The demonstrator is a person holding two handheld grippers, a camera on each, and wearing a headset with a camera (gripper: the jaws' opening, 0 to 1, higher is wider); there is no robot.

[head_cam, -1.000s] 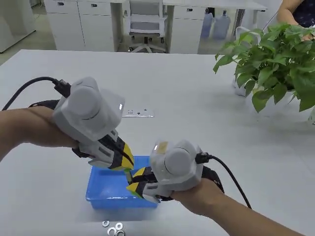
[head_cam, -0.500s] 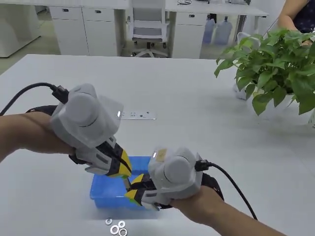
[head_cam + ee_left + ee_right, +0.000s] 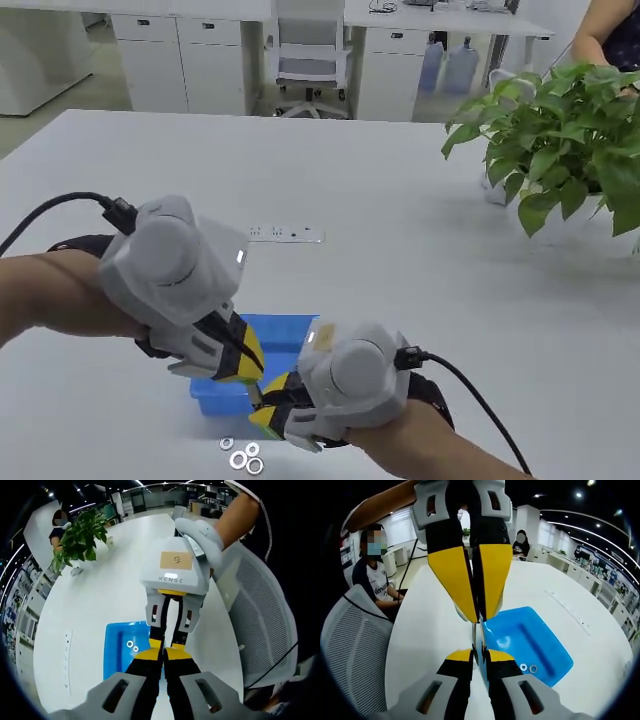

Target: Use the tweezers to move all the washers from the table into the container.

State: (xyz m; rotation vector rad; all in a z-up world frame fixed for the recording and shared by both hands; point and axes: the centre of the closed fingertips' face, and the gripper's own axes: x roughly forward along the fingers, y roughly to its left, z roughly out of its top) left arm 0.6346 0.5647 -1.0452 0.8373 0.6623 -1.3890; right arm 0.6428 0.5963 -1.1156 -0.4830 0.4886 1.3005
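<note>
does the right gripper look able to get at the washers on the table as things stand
Probably yes: the washers lie on open table close beside the right gripper, nothing between. But its jaws are shut on the tweezers, tips meeting the left gripper.

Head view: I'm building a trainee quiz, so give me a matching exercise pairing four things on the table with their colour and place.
1 container
2 loose washers
3 potted plant
4 power strip

A green, far right
B silvery, nearest the person
C blue, open-topped
D white, flat, mid-table

Pairs: 1-C, 2-B, 3-A, 4-D
</note>
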